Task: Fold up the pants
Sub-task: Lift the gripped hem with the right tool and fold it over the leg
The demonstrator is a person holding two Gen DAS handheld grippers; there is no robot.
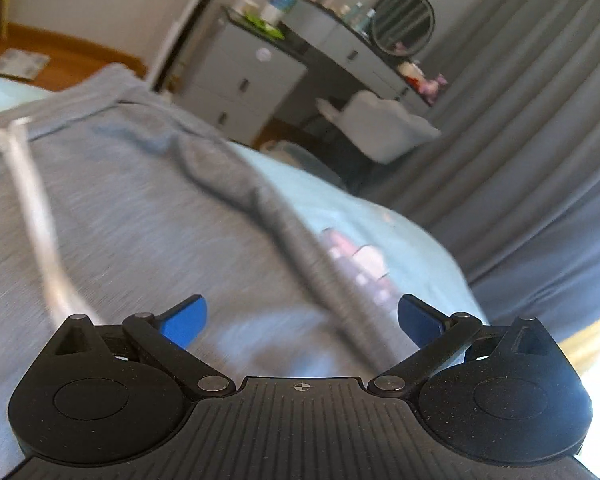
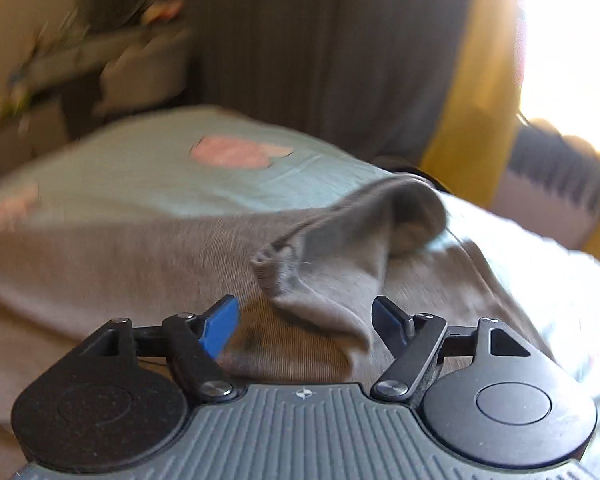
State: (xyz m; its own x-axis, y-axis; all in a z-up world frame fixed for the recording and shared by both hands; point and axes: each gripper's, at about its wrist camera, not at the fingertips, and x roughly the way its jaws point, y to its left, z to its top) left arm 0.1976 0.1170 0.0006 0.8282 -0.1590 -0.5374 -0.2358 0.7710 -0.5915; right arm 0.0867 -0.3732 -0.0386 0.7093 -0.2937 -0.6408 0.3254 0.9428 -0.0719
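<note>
Both tongs, left (image 1: pixel 302 318) and right (image 2: pixel 305 320), spread empty over pants (image 2: pixel 140 272), ribbed hem (image 2: pixel 270 266) near.

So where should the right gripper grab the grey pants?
Probably the raised ribbed cuff of the grey pants, approached from the near side with the right gripper. That bunched fold stands up off the flat cloth, directly ahead of the open jaws, so it looks easiest to pinch.

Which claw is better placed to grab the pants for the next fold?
Probably the right claw: open, with a raised cuff of the pants just ahead. The left claw is open over flat fabric.
</note>
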